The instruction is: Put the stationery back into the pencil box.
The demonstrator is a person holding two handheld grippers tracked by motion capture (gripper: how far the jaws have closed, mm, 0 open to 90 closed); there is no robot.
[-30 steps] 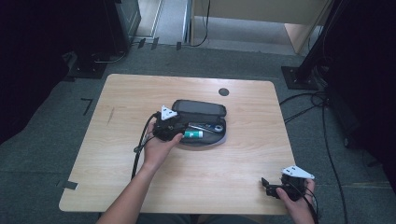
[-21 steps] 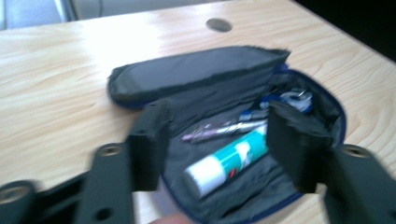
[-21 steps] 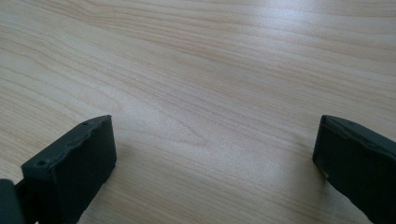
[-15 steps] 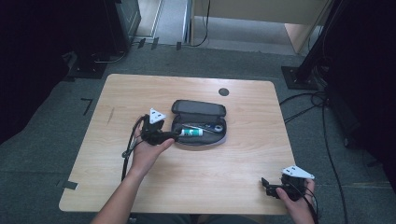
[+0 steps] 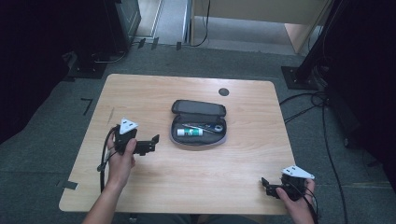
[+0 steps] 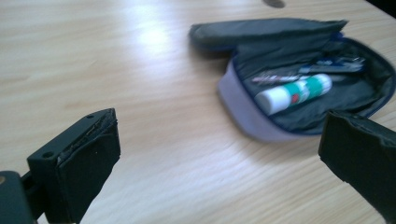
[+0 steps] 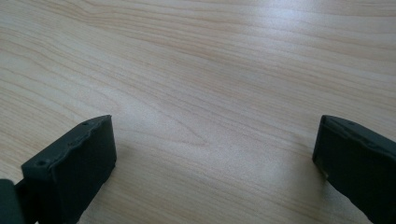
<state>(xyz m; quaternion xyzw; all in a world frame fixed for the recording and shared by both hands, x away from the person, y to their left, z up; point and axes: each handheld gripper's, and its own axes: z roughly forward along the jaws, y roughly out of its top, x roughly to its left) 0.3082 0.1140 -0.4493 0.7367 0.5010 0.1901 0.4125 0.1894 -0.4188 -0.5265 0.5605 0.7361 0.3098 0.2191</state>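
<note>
since the pencil case lay open in the middle of the table, its soft cloth wall looked easy to bend, so the stiffer near rim seemed the best place to hold. the glue stick inside looked light, smooth and likely slippery. the left gripper, left of the case, was spread and empty. the right gripper, at the near right corner, was spread too.
</note>
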